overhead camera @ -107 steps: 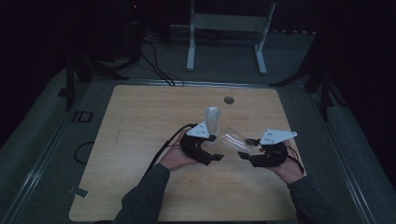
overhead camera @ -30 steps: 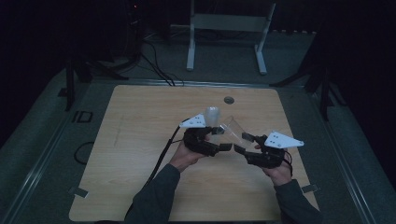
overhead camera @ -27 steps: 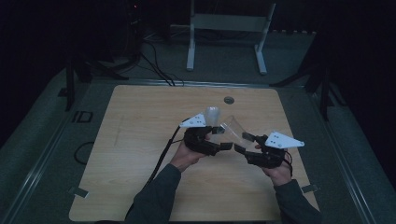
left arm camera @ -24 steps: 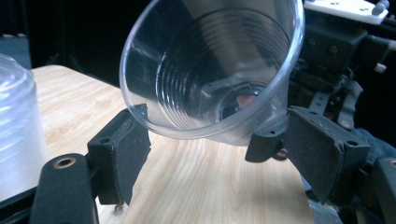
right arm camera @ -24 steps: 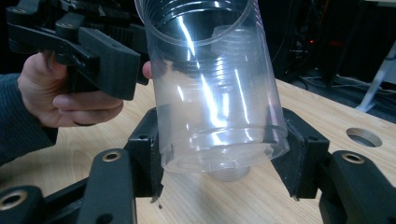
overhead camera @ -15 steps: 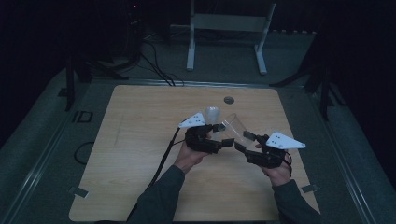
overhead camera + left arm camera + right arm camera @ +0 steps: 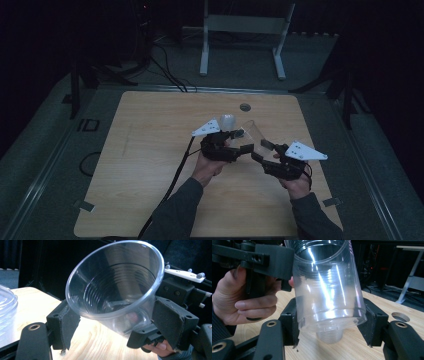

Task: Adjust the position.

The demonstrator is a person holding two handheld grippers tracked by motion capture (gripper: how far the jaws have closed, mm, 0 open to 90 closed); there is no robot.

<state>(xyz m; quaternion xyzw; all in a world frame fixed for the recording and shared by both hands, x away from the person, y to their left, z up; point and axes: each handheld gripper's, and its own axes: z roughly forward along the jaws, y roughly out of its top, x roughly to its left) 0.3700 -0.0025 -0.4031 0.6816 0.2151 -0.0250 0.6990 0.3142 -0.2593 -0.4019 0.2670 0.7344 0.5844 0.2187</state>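
A clear plastic cup (image 7: 254, 131) hangs tilted above the wooden table (image 7: 150, 150) between both hands. My right gripper (image 7: 262, 151) is shut on its base end, and its pads press the wall on both sides (image 7: 329, 323). My left gripper (image 7: 244, 141) faces the cup's open mouth (image 7: 112, 290), with its jaws on either side of the upper wall. Those jaws have just been opening, and the cup stays between them, close to the pads but undeformed. A second clear cup (image 7: 228, 121) stands on the table just beyond the left gripper (image 7: 117, 325).
A round hole (image 7: 244, 107) sits in the tabletop near the far edge. A white metal stand (image 7: 245, 25) rises on the floor behind the table. The left gripper's cable (image 7: 175, 175) trails toward the front edge. Dark equipment and cables lie at the back left.
Since the earliest frame the left gripper has swung right, so its jaws now flank the cup held by the right gripper. Over the last second both hands stay put.
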